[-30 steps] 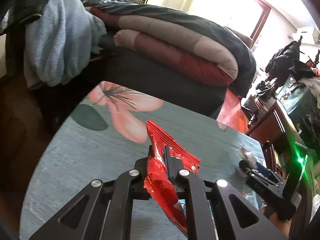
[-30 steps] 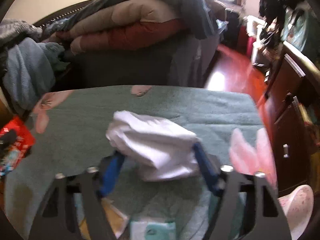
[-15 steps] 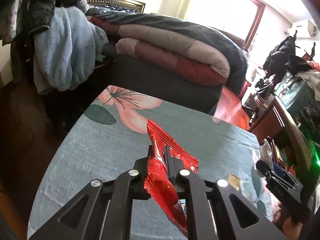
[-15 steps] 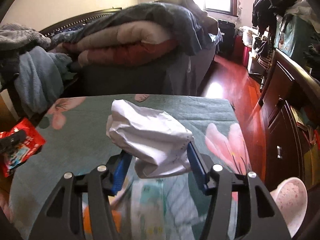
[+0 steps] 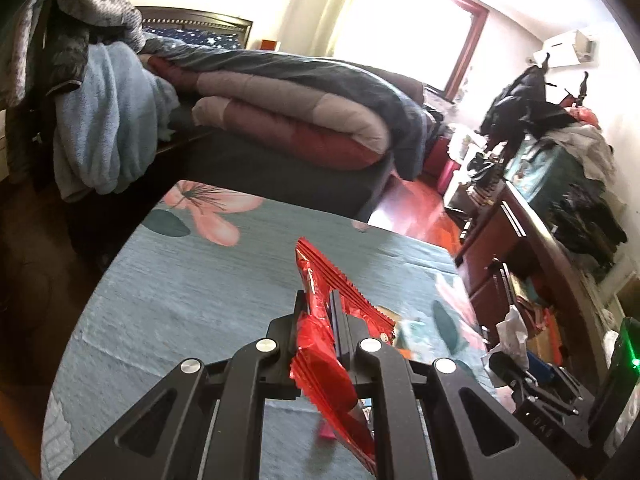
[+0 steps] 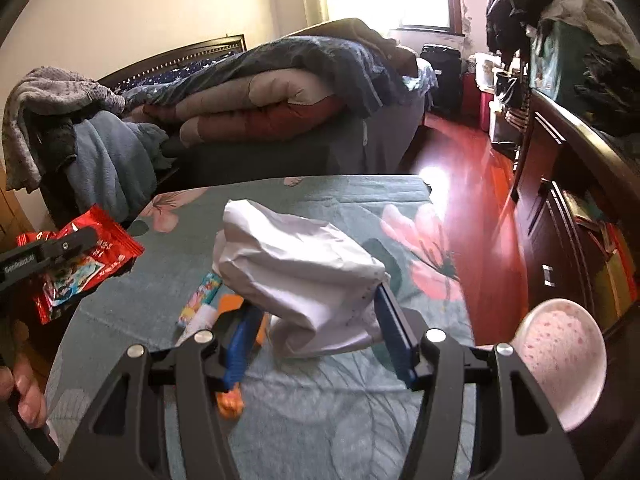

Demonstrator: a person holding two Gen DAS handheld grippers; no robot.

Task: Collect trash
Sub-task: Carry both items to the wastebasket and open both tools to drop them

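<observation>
My left gripper (image 5: 318,312) is shut on a red snack wrapper (image 5: 320,344) and holds it above the teal flowered tablecloth (image 5: 180,288). That wrapper also shows at the left of the right wrist view (image 6: 80,264). My right gripper (image 6: 316,300) is shut on a crumpled white paper (image 6: 296,264) and holds it above the table. In the left wrist view the white paper (image 5: 512,332) and the right gripper (image 5: 532,384) are at the far right. Small colourful wrappers (image 6: 200,300) lie on the cloth under the right gripper.
A pink speckled bowl (image 6: 560,360) stands at the table's right edge. A bed with folded quilts (image 5: 288,116) lies behind the table. A dark wooden dresser (image 6: 560,208) runs along the right. A chair piled with blue and grey clothes (image 5: 100,120) is at the left.
Both grippers have risen and pulled back from the table with their loads. More of the room and of the wrappers on the cloth shows now.
</observation>
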